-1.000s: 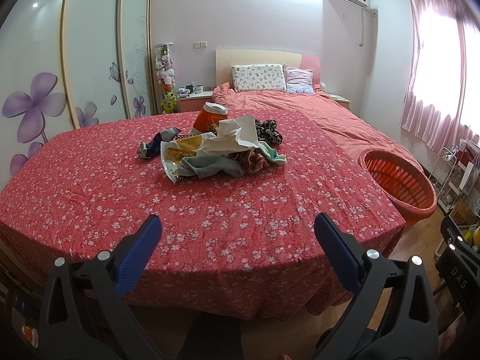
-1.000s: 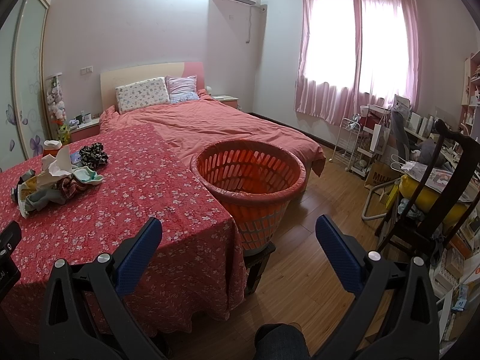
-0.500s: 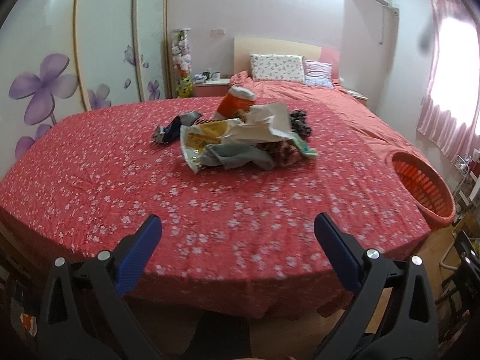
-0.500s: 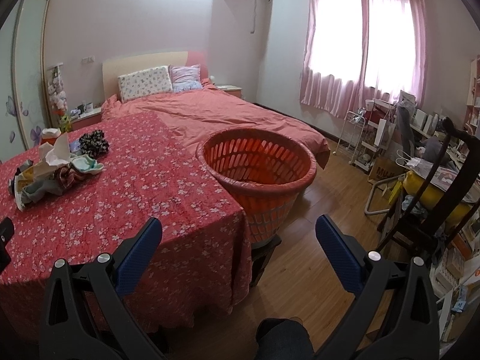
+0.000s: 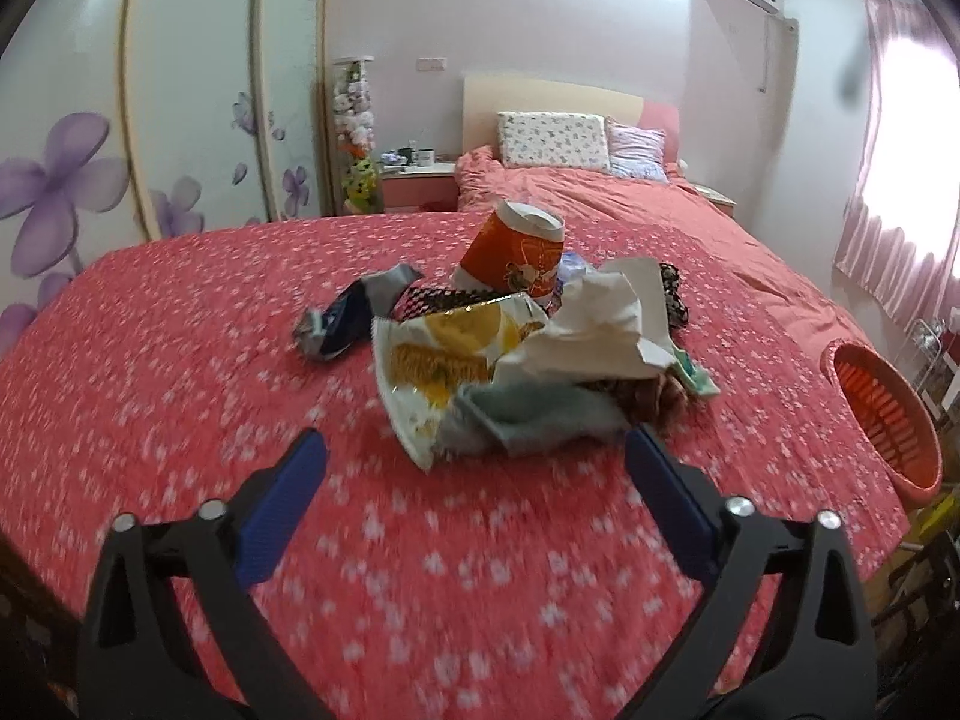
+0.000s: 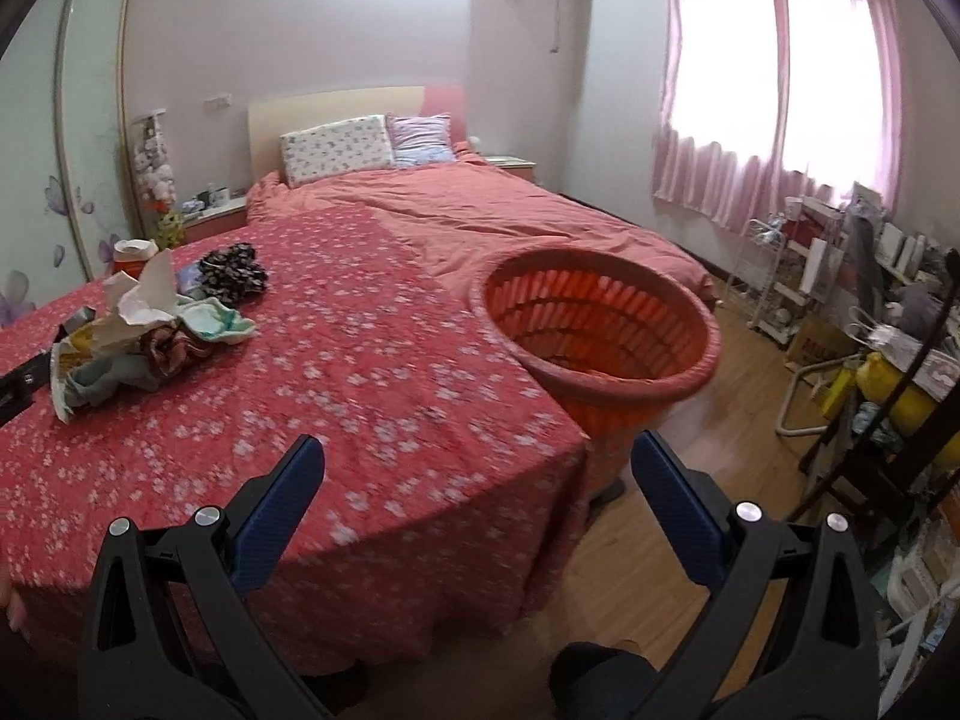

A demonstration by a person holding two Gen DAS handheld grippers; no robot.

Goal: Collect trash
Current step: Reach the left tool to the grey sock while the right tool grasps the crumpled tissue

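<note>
Left wrist view: the left gripper (image 5: 474, 468) has come forward over the bench (image 5: 180, 408) since a second ago, and the trash pile (image 5: 528, 360) now looms much larger, just past the blue pads. The jaws are spread wide and closing slightly, with nothing pinched; the near end of the pile lies between the tips. The pile sits near the middle of the bench: a yellow snack wrapper (image 5: 438, 360), crumpled white paper (image 5: 594, 324), a grey-green cloth (image 5: 540, 414) and an orange paper cup (image 5: 516, 252) behind them. A dark crumpled wrapper (image 5: 342, 324) lies apart toward the left edge. The orange basket (image 5: 888, 414) stands off the bench's right edge, now further toward the frame's side.

Right wrist view: the right gripper (image 6: 474, 468) has shifted a little closer over the bench's right corner (image 6: 540, 420). Its jaws stand spread and hold nothing. The basket (image 6: 600, 378), nearer than before, touches the bench's right edge beside the bed (image 6: 510, 216). The trash pile (image 6: 144, 330) lies toward the left edge.
</note>
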